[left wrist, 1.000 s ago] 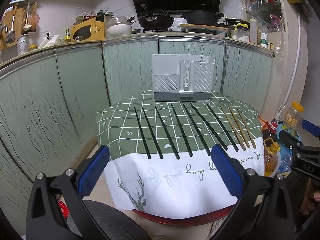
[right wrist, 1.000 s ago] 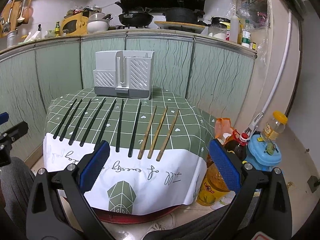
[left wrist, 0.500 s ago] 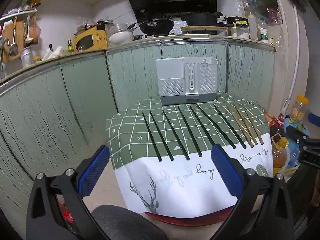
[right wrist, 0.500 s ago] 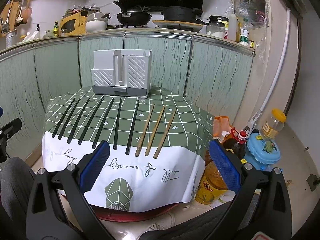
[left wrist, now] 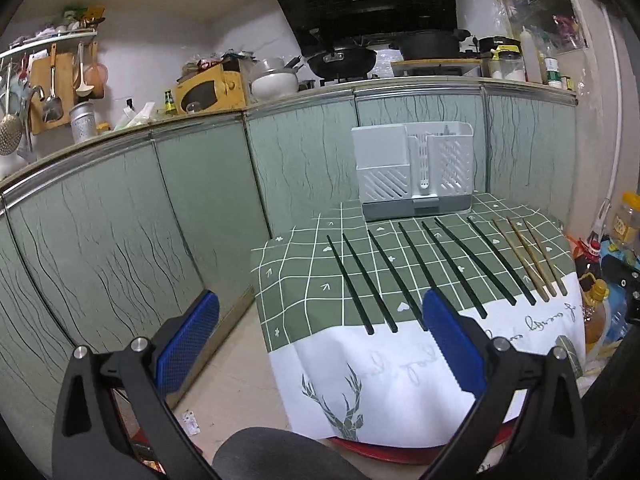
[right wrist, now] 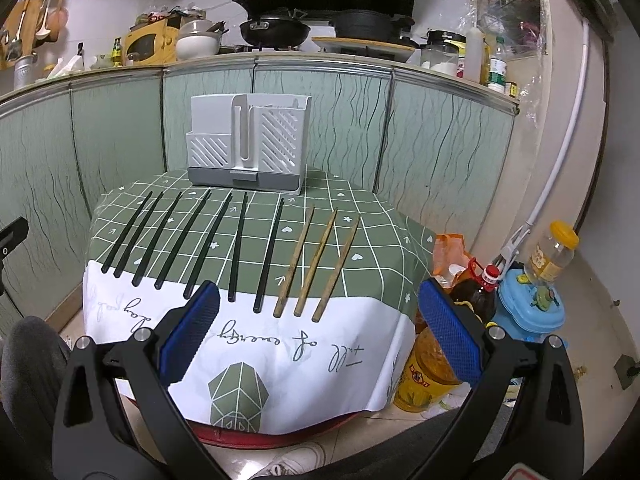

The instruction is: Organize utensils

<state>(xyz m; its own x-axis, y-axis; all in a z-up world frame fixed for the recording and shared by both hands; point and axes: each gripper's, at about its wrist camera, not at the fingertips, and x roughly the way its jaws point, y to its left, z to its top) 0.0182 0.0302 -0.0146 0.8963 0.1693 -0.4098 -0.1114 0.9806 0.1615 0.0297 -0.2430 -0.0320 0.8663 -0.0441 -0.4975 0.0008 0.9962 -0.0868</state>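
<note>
Hovering short of the table: left gripper (left wrist: 320,340) spread wide and empty, off the left edge; black chopsticks (right wrist: 200,240) then wooden chopsticks (right wrist: 318,262) lying in a row, pointing at the rack (right wrist: 248,144); right gripper (right wrist: 318,330) spread, empty, sitting nearest the wooden ones.

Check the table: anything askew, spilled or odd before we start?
Nothing stands out. Seven black chopsticks and three brown wooden chopsticks lie in a tidy fan on the green checked tablecloth. The white slotted utensil holder stands upright behind them. Both grippers, left and right, have their jaws open and empty.
</note>
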